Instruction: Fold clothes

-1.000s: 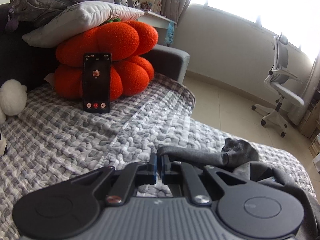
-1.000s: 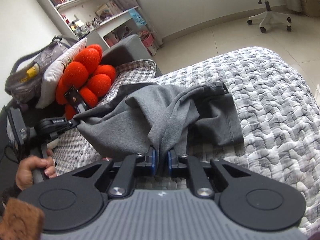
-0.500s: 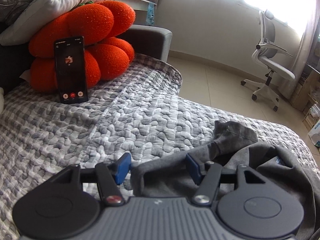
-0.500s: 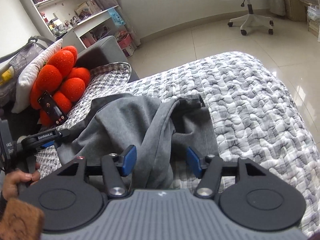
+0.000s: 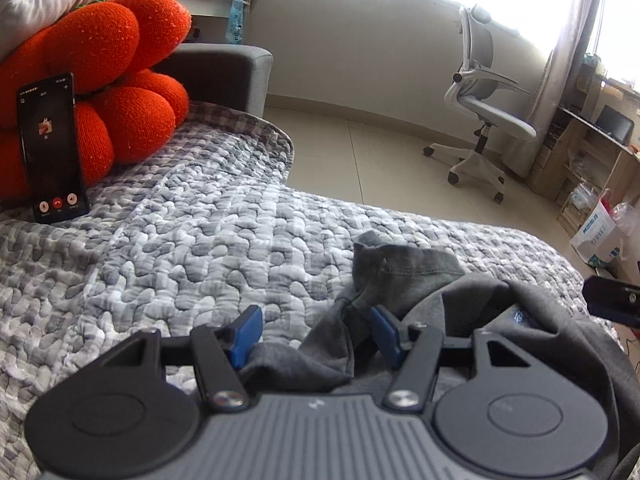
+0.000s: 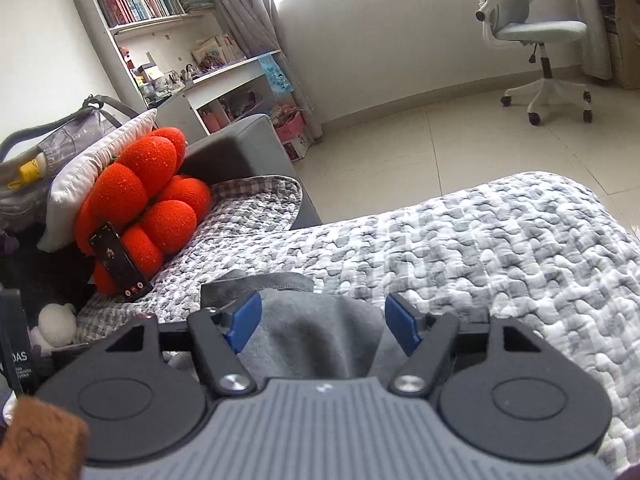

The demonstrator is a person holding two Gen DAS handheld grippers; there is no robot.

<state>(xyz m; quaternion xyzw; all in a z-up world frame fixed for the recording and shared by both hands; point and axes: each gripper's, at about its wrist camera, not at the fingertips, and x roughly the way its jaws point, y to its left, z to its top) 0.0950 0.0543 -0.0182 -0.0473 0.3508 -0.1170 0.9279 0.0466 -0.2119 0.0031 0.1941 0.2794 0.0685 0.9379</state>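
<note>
Grey garment (image 5: pixel 404 276) lies rumpled on the bed (image 5: pixel 192 248), unfolded; your left gripper (image 5: pixel 316 332) and right gripper (image 6: pixel 324 322) just opened, cloth loose between jaws, folding all left.

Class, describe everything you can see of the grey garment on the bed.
The grey garment is soft knit with a stitched hem, crumpled in loose folds on the quilted bedspread. It lies between the open left tongs and the open right tongs, both just opened; neither grips it.
</note>
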